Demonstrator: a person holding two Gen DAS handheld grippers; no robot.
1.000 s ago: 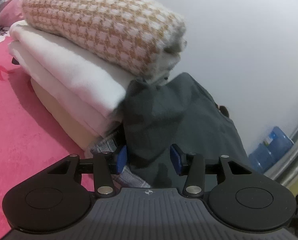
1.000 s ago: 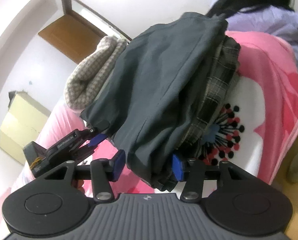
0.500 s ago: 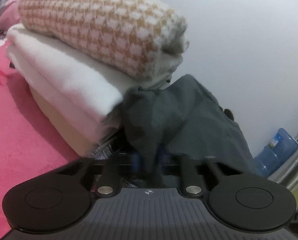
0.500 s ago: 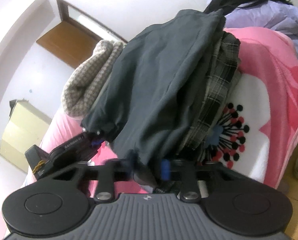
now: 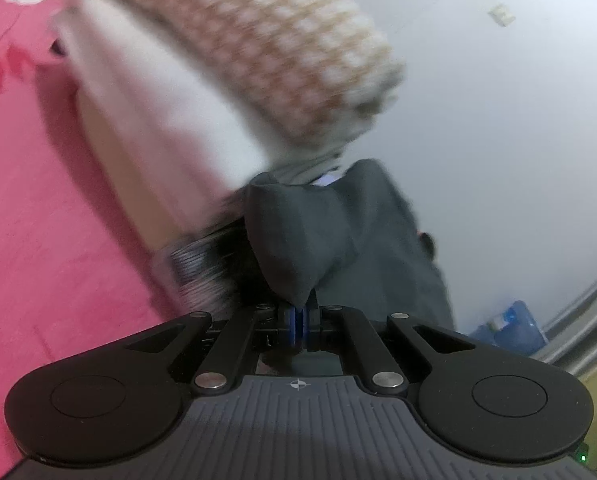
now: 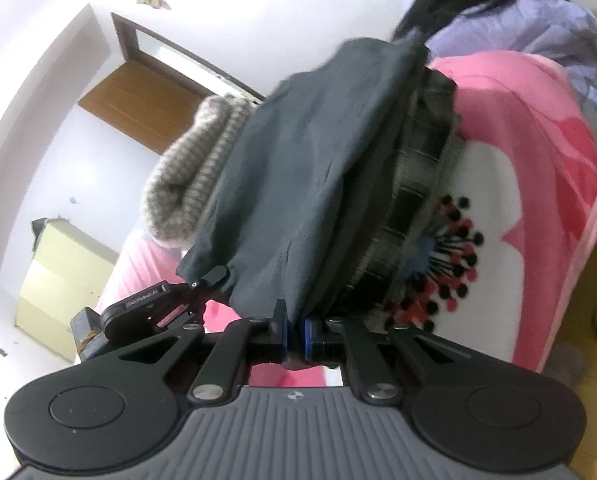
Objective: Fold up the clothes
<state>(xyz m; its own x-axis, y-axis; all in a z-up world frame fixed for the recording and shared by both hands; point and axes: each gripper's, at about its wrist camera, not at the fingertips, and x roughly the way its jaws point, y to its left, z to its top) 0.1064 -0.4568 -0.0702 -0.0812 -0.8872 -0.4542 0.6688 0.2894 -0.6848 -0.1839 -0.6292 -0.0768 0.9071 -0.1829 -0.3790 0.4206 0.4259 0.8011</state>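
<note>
Left tool (image 5: 300, 322) pinches a bunched corner of dark grey soft cloth garment (image 5: 298, 240), beside folded stack w/ tan-white checked knit (image 5: 258, 48) on top. Right tool (image 6: 295, 336) clamps same garment's (image 6: 310, 184) hem; it drapes wrinkled over plaid fabric (image 6: 414, 208) on pink floral bed blanket (image 6: 538, 184).

Soft indoor light, motion blur, fisheye-bent edges.

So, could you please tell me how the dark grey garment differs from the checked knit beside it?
The dark grey garment is smooth, plain cloth; the checked knit is thick and patterned tan and white. The grey garment is pinched by the left gripper and right gripper; the knit lies untouched atop a white folded stack. Both sit on the pink blanket.
</note>
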